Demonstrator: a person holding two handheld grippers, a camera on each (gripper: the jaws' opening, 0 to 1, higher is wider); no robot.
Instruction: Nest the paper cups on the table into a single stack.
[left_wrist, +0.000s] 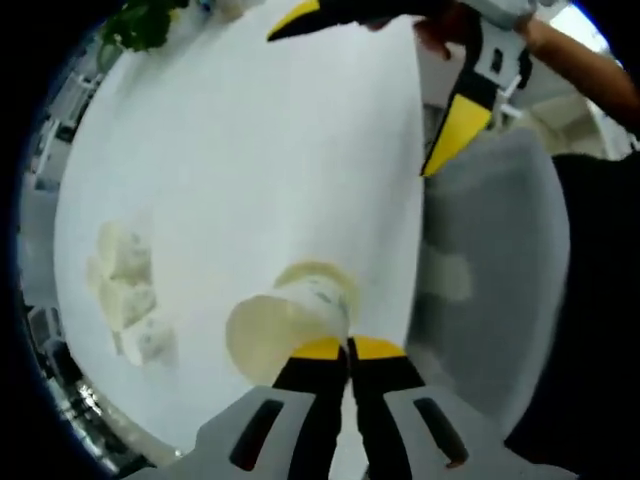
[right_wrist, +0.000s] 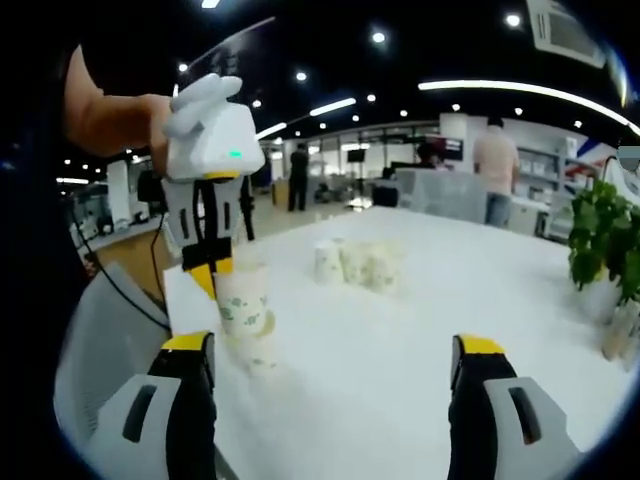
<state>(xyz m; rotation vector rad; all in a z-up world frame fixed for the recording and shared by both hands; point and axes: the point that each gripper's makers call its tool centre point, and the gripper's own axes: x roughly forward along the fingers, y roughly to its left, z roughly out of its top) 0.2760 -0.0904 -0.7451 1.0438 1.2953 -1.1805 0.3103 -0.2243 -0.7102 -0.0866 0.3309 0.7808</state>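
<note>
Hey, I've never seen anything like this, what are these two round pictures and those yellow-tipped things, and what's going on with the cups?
These are two fisheye cameras, each riding on a handheld two-jaw gripper that a person carries, one in each hand. No robot arm is involved.

In the left gripper view, the left gripper rises from the bottom with its yellow-tipped jaws closed on the rim of a paper cup. That cup appears to sit on a second cup below it. The right gripper shows at the top with its jaws spread wide.

The right gripper view looks across the white table from the other hand. Its jaws stand apart and hold nothing. You can see the left gripper from outside, pinching the cup.

A cluster of loose paper cups waits farther along the table, and a potted plant stands at the right edge.
</note>
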